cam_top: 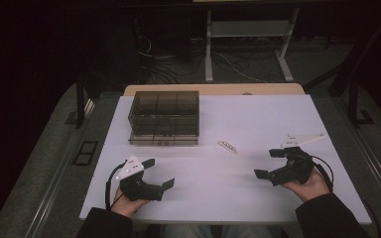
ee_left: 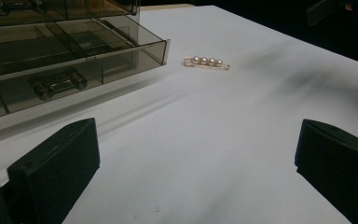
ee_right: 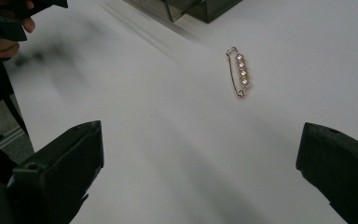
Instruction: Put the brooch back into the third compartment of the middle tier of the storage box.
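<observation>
Pearl pin [cam_top: 228, 147] lies apart from box [cam_top: 164, 118].

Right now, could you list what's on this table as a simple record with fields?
surface: white table
small item: pearl pin, gold with four pearls, lying flat to the right of the box, touching nothing
container: smoky clear drawer box, far left, bottom drawer pulled slightly out
left hand-held gripper: jaws wide apart, holding nothing
right hand-held gripper: jaws wide apart, holding nothing
pin's position: between the two grippers, farther up the table
</observation>
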Demonstrator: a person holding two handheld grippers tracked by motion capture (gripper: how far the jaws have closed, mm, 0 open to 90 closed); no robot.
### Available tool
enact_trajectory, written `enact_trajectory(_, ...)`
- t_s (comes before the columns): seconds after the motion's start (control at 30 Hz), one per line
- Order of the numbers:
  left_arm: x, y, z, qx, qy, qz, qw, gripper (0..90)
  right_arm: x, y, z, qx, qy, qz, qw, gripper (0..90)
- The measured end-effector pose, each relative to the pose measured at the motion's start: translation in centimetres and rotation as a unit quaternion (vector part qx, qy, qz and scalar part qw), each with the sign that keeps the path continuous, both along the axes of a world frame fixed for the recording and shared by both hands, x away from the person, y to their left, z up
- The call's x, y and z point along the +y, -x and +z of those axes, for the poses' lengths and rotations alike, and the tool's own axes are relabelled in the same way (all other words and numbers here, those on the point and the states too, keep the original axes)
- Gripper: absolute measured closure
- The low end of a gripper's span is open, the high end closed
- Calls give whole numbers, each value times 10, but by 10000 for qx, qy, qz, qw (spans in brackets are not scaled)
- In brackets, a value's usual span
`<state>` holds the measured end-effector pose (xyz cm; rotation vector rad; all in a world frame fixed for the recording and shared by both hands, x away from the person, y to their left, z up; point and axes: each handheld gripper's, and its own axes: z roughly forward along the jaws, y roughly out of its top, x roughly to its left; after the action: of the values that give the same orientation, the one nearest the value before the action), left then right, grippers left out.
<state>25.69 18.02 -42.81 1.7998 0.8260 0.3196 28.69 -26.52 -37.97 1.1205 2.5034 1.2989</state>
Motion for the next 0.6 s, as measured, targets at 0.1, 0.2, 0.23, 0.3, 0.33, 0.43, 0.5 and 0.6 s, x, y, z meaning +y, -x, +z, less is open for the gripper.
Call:
enact_trajectory(0.1, 0, 0, 0, 5, -4, 4, 10000, 0, 2, -2, 2, 32, 20, 24, 10000, 4)
enact_trajectory(0.2, 0, 0, 0, 4, 0, 3, 10000, 0, 4, -5, 4, 21, 44, 51, 10000, 4)
enact_trajectory(0.23, 0, 0, 0, 5, 3, 2, 10000, 0, 5, -6, 4, 23, 50, 60, 10000, 3)
enact_trajectory(0.3, 0, 0, 0, 2, -5, 0, 10000, 0, 6, -8, 6, 27, 53, 82, 9999, 3)
enact_trajectory(0.33, 0, 0, 0, 1, -9, -5, 10000, 0, 7, -9, 6, 44, 51, 80, 9999, 4)
enact_trajectory(0.43, 0, 0, 0, 2, -16, -14, 10000, 0, 9, -13, 8, 49, 83, 111, 9999, 4)
enact_trajectory(0.5, 0, 0, 0, 2, -16, -15, 10000, 0, 10, -15, 9, 72, 106, 94, 9999, 3)
enact_trajectory(0.6, 0, 0, 0, 3, -18, -20, 10000, 0, 11, -19, 10, 89, 133, 96, 9998, 3)
